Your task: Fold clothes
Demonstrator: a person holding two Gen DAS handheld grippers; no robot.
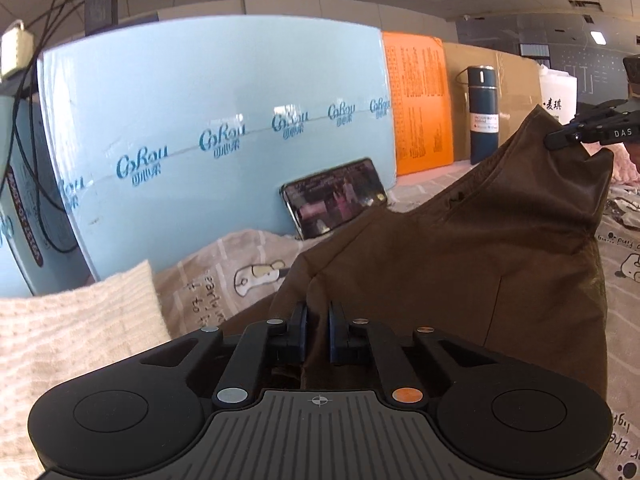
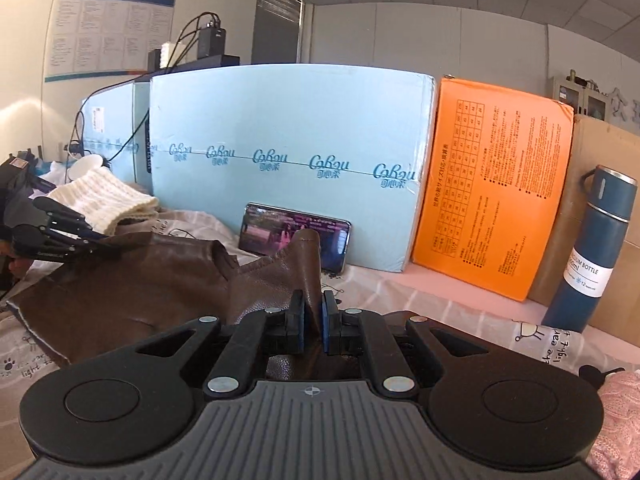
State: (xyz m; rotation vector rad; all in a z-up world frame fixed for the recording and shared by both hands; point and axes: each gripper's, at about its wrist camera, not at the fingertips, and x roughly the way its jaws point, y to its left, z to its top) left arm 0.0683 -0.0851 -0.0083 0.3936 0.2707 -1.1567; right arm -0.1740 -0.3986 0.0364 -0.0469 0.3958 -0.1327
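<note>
**Brown garment lifted between 2 grippers over a printed bedsheet**

The room is an office-like space with a tiled ceiling, white walls and a wall chart [image 2: 110, 34] at the upper left of the right wrist view. The work surface is a bedsheet [image 2: 400, 284] in pale checks with cartoon prints and lettering. Along its far side stands a row of cartons: a large light-blue box [image 2: 288, 136] marked "CoRou", an orange box [image 2: 492, 188] beside it, then a plain cardboard box [image 2: 600, 168]. A blue vacuum bottle [image 2: 592, 248] stands upright in front of the cardboard.

The brown garment [image 1: 460, 260], leather-like in sheen, hangs raised off the sheet, stretched between both tools. A cream knit [image 1: 72, 332] lies to the left of it, and a pink knit [image 2: 618, 420] lies at the right edge. A phone [image 2: 294, 236] with a lit screen leans against the light-blue box.

The left gripper [image 1: 318, 320] has its fingers pinching a fold of the brown garment. The right gripper [image 2: 313, 316] likewise has its fingers clamped on an upright peak of the same garment.
</note>
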